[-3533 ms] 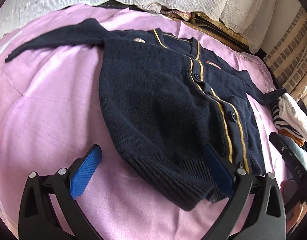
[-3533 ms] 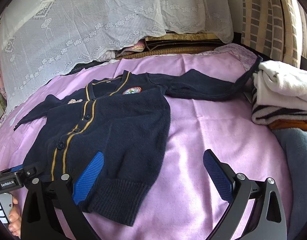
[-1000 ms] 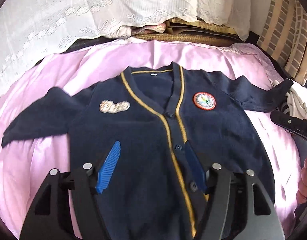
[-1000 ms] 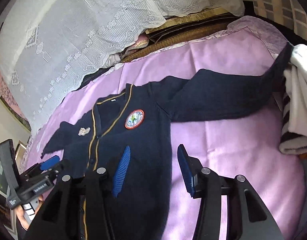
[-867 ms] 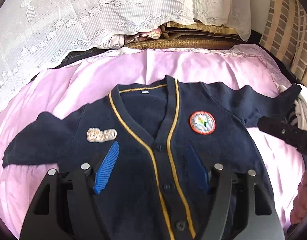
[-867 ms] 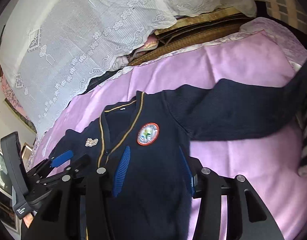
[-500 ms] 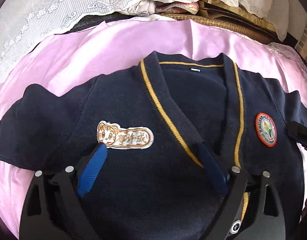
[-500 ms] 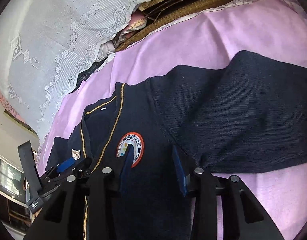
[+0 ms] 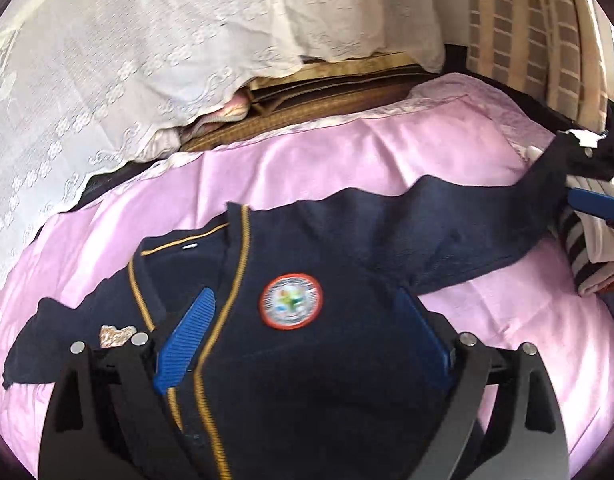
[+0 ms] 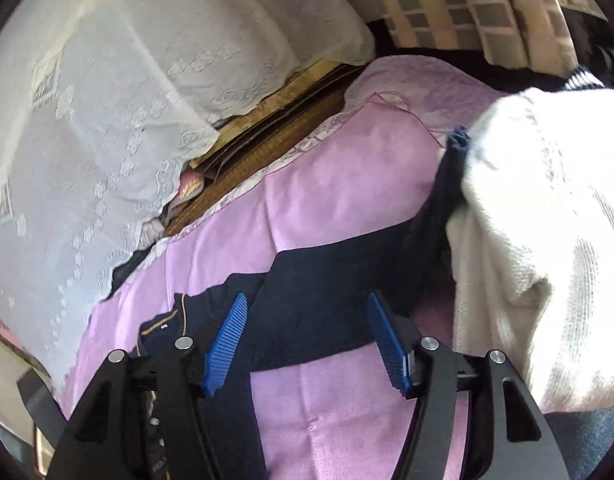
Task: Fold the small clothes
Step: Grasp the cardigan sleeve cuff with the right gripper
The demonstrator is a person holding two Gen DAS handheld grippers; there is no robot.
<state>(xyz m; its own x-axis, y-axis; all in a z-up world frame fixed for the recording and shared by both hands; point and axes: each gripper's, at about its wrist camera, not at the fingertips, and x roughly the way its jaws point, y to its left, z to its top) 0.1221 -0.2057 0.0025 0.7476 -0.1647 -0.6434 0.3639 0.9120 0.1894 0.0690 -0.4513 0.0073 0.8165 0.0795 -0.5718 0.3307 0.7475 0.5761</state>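
Observation:
A navy knit cardigan (image 9: pixel 339 360) with yellow trim and a round red-rimmed badge (image 9: pixel 291 300) lies face up, buttoned, on a pink sheet (image 9: pixel 307 168). Its right sleeve (image 9: pixel 467 228) stretches out to the right, its cuff against a stack of folded clothes. My left gripper (image 9: pixel 307 336) is open and empty, low over the chest by the badge. My right gripper (image 10: pixel 311 340) is open and empty, its blue pads either side of that sleeve (image 10: pixel 327 292). It also shows at the right edge of the left wrist view (image 9: pixel 599 200).
A stack of folded clothes (image 10: pixel 547 240), white on top and striped below (image 9: pixel 583 248), sits at the right edge of the bed. A white lace cover (image 9: pixel 147 60) over bedding lies behind. A checked brown cushion (image 9: pixel 527 20) stands at the far right.
Both grippers swung right. The left went from the name patch to the round badge. The right went from the shoulder out along the right sleeve, and its jaws opened wider.

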